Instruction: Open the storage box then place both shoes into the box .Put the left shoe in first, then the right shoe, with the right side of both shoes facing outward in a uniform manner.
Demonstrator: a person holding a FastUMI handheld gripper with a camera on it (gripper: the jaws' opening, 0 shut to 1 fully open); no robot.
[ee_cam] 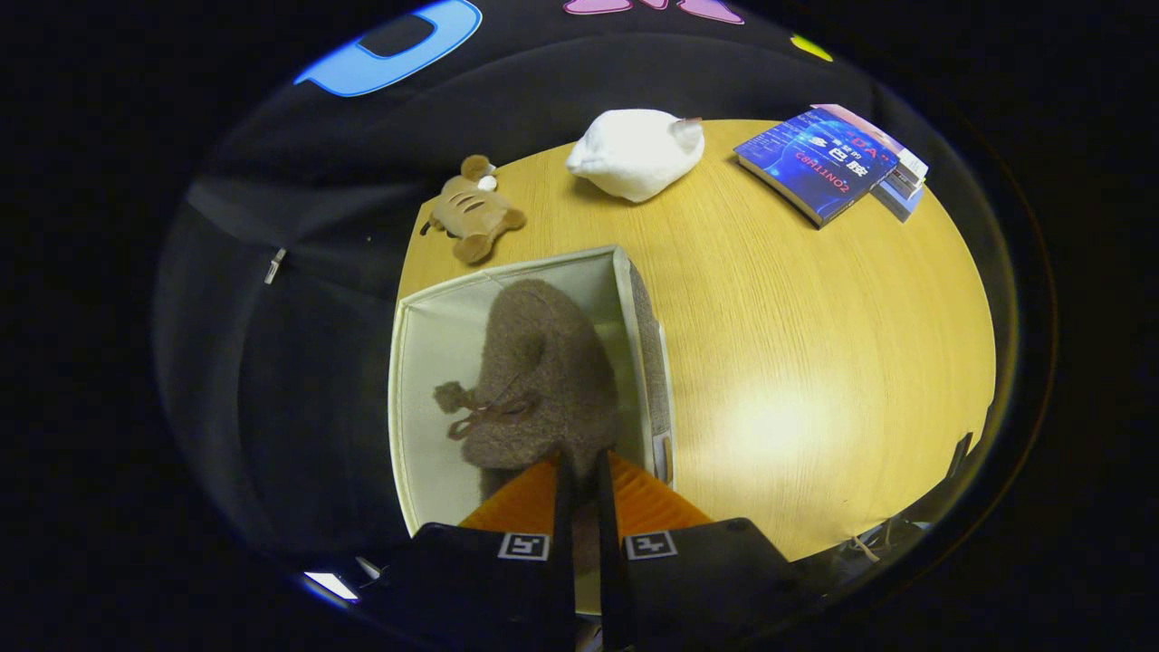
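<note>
A brown fuzzy shoe (543, 371) with a pom-pom lace hangs inside the open storage box (435, 335), toe pointing away from me. The box has pale inner walls and a grey fabric outside, and it stands at the table's left edge. My gripper (579, 464) is shut on the shoe's heel end, with the two fingers close together and a thin strip of the shoe's rim pinched between them. The shoe's rear part is hidden behind the fingers.
The wooden table (797, 344) spreads out to the right of the box. Beyond the box lie a small striped plush toy (471, 213), a white soft bundle (636, 149) and a blue book (815, 163) with a small carton (905, 181) beside it.
</note>
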